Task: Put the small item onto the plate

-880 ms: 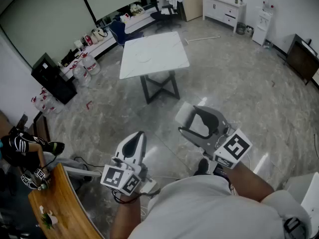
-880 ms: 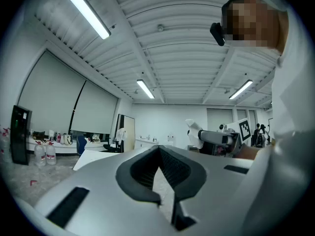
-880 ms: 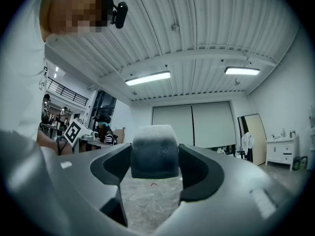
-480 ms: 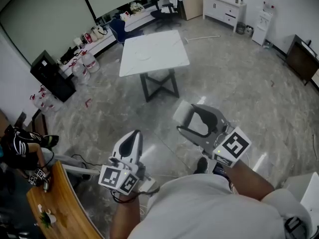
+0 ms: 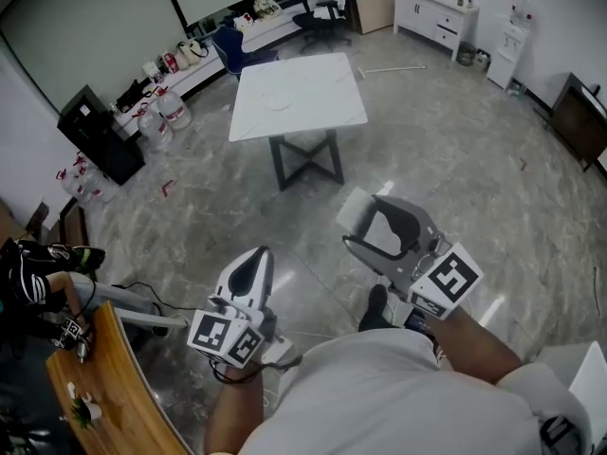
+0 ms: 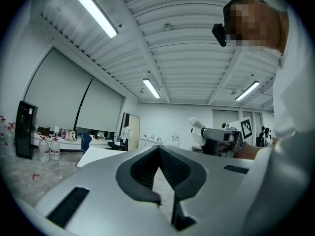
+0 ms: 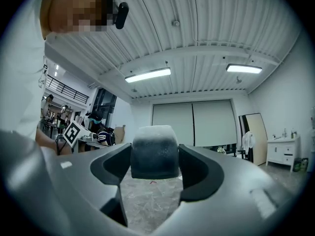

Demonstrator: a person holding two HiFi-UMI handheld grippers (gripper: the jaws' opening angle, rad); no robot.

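Note:
My right gripper [image 5: 365, 224] is shut on the small item [image 5: 355, 212], a pale rounded block, and holds it in the air above the floor. In the right gripper view the small item [image 7: 153, 154] fills the gap between both jaws of the right gripper [image 7: 153, 167]. Beside it and lower left, my left gripper [image 5: 259, 256] is shut and holds nothing; its tips meet in the left gripper [image 6: 159, 150] view. Ahead stands a white table [image 5: 322, 112] with a faint round outline [image 5: 279, 103] on its top, which may be the plate.
The table has black crossed legs [image 5: 305, 162] and stands on a grey marble floor. A black cabinet [image 5: 92, 138] and water bottles [image 5: 163, 112] line the left wall. A wooden desk [image 5: 119, 391] and a seated person [image 5: 33, 278] are at lower left. A white sideboard [image 5: 434, 9] stands at the back right.
The view has shifted slightly, with the table a little nearer. Both grippers keep the same pose, and the right one still holds the item.

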